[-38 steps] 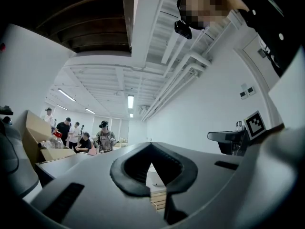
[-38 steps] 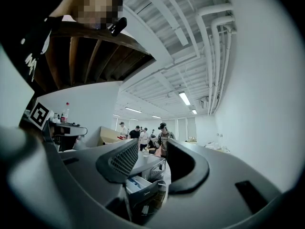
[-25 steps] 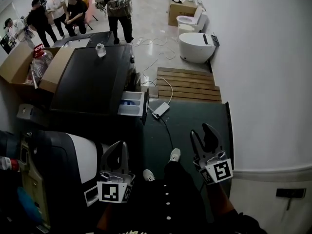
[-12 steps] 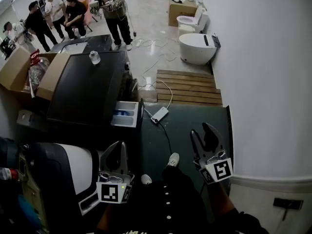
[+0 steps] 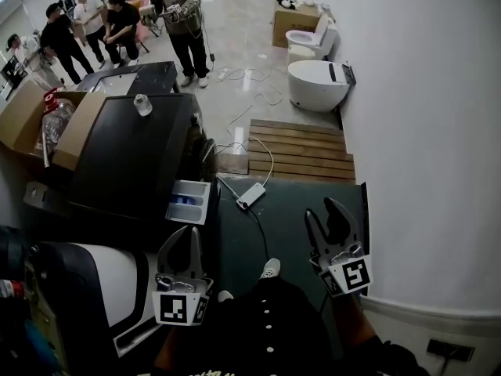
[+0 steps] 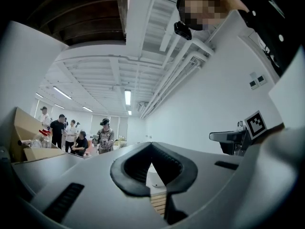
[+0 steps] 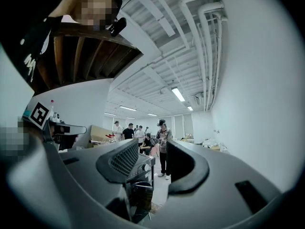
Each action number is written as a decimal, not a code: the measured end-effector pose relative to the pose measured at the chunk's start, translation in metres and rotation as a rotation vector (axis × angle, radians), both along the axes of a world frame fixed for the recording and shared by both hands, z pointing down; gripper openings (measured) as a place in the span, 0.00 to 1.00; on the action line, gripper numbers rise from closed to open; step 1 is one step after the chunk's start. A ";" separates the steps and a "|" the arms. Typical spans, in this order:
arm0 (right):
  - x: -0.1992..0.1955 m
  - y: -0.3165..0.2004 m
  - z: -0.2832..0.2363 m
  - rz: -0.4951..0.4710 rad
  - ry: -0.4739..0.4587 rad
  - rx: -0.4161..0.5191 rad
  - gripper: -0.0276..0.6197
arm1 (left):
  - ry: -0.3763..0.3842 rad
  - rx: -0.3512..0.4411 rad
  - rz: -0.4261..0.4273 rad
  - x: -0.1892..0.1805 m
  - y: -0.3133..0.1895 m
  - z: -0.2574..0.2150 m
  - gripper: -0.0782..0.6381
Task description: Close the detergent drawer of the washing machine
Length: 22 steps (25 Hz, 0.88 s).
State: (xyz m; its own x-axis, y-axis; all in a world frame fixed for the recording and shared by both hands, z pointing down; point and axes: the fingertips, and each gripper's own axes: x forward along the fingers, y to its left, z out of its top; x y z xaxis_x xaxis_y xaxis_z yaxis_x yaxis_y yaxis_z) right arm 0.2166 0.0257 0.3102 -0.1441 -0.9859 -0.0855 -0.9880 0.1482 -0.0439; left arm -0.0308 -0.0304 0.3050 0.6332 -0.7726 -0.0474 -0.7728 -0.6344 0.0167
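Note:
The black-topped washing machine point(image 5: 133, 159) stands at the left of the head view. Its white detergent drawer point(image 5: 186, 202) sticks out of the front, open, with blue inside. My left gripper point(image 5: 188, 237) hangs just below and in front of the drawer, apart from it, with its jaws shut on nothing. My right gripper point(image 5: 326, 214) is held open over the dark green floor mat, far right of the drawer. In the left gripper view the left gripper point(image 6: 151, 144) has its tips meeting. The right gripper point(image 7: 155, 159) frames the washing machine point(image 7: 140, 175) between its spread jaws.
A small clear container point(image 5: 142, 104) sits on the washer top. Cardboard boxes point(image 5: 31, 108) stand at the left, a power strip point(image 5: 250, 196) with cable lies on the floor, and a wooden pallet point(image 5: 301, 149) and toilets point(image 5: 317, 84) lie beyond. People point(image 5: 180, 14) stand at the back. A white wall point(image 5: 438, 131) runs along the right.
The washing machine and its open drawer have slid down and left in the head view, closer to my left gripper. Both grippers keep their places and states.

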 end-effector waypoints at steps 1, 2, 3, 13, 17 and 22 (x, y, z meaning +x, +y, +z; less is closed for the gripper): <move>0.006 -0.003 0.001 -0.009 0.001 0.002 0.35 | -0.001 0.003 -0.003 0.006 -0.004 -0.001 0.13; 0.013 -0.006 0.003 -0.017 0.001 0.003 0.35 | -0.001 0.006 -0.005 0.012 -0.007 -0.002 0.13; 0.019 -0.010 0.004 -0.022 -0.001 0.004 0.35 | -0.002 0.009 -0.007 0.018 -0.010 -0.003 0.13; 0.057 -0.038 0.014 -0.070 -0.006 -0.022 0.35 | -0.017 0.016 -0.067 0.057 -0.018 -0.005 0.13; 0.055 -0.054 0.017 -0.076 -0.018 -0.049 0.35 | -0.029 0.010 -0.082 0.054 -0.025 -0.003 0.13; 0.038 -0.075 0.015 -0.136 -0.026 -0.037 0.35 | -0.033 -0.014 -0.109 0.035 -0.051 0.002 0.13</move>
State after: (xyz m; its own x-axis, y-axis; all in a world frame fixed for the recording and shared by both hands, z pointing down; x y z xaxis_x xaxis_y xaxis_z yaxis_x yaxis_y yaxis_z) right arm 0.2546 -0.0492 0.3252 -0.2751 -0.9598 -0.0553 -0.9573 0.2788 -0.0768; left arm 0.0045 -0.0812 0.3066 0.5465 -0.8373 -0.0167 -0.8374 -0.5465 -0.0012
